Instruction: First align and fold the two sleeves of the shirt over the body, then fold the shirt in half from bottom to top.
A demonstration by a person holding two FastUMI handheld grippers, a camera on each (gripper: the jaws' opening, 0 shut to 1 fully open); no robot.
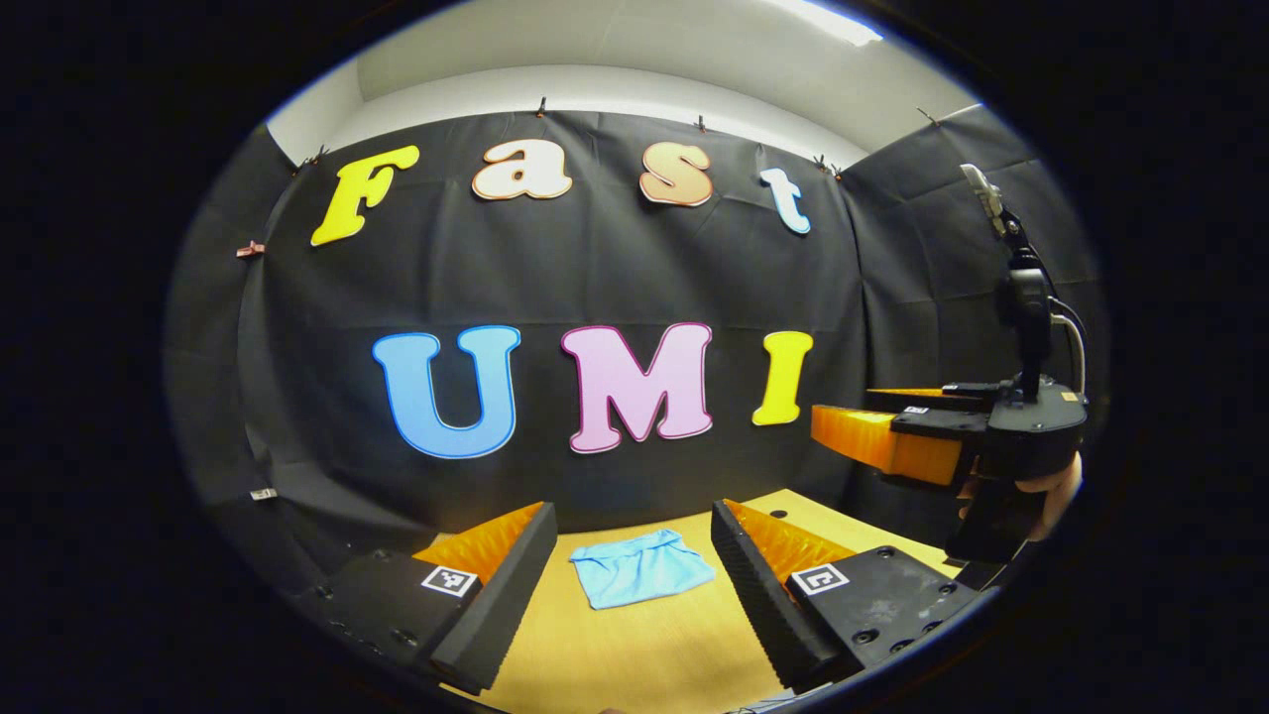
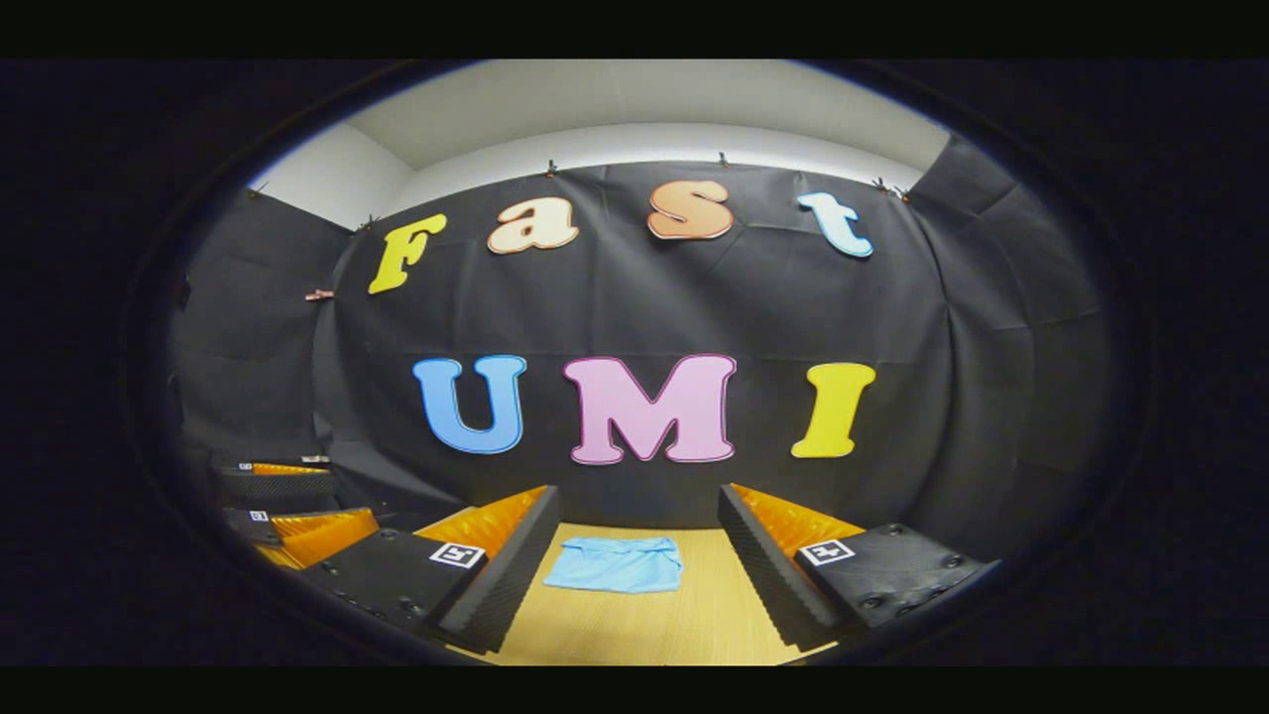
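Observation:
A light blue shirt (image 1: 640, 567) lies folded into a small bundle on the wooden table (image 1: 634, 654), far ahead of both grippers. My left gripper (image 1: 627, 585) is open, raised above the table, nothing between its fingers. In the left gripper view the right gripper (image 1: 872, 421) hangs off to the right, held by a hand (image 1: 1051, 486), its fingers apart. In the right gripper view the folded shirt (image 2: 617, 565) rests near the table's far edge and my right gripper (image 2: 634, 570) is open and empty. The left gripper (image 2: 288, 501) appears at the lower left there.
The black cloth wall (image 1: 595, 288) stands right behind the table. The wooden tabletop (image 2: 634, 625) stretches bare between the grippers and the shirt. A small dark hole (image 1: 777, 514) marks the table's far right part.

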